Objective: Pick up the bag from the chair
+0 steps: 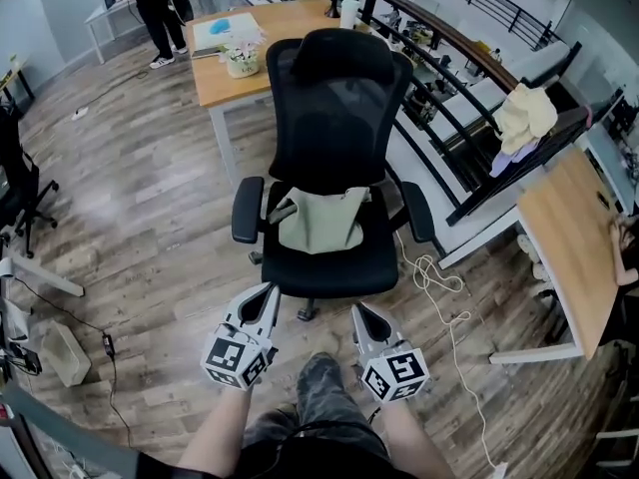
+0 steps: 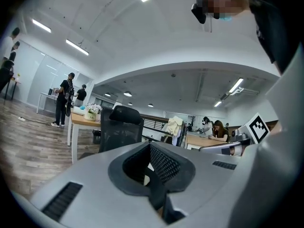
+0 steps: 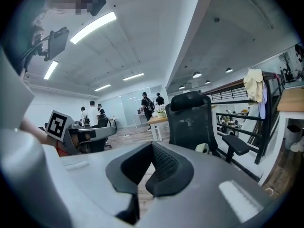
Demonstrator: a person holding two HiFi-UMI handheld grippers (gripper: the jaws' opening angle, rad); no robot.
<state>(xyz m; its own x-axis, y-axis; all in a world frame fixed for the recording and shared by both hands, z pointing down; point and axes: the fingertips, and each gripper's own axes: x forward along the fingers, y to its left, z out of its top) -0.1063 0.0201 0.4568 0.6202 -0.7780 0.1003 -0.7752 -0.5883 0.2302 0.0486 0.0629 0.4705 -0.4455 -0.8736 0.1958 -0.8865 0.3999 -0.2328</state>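
A pale green bag (image 1: pixel 321 221) lies slumped on the seat of a black mesh office chair (image 1: pixel 334 118), in the middle of the head view. Both grippers hover side by side just in front of the seat's front edge, pointing at it. My left gripper (image 1: pixel 265 295) is shut and empty, as is my right gripper (image 1: pixel 359 312). The left gripper view looks over its closed jaws (image 2: pixel 152 167) at the chair (image 2: pixel 121 127); the bag is hidden there. Past the closed jaws (image 3: pixel 151 167), the right gripper view shows the chair (image 3: pixel 190 120) and a corner of the bag (image 3: pixel 203 147).
Behind the chair stands a wooden desk (image 1: pixel 215 78) with a flower pot (image 1: pixel 243 60). A black railing (image 1: pixel 469 78) with cloth (image 1: pixel 524 118) draped on it runs along the right, beside another desk (image 1: pixel 574 247). A white cable (image 1: pixel 439 277) lies on the floor. A person (image 1: pixel 155 8) stands far back.
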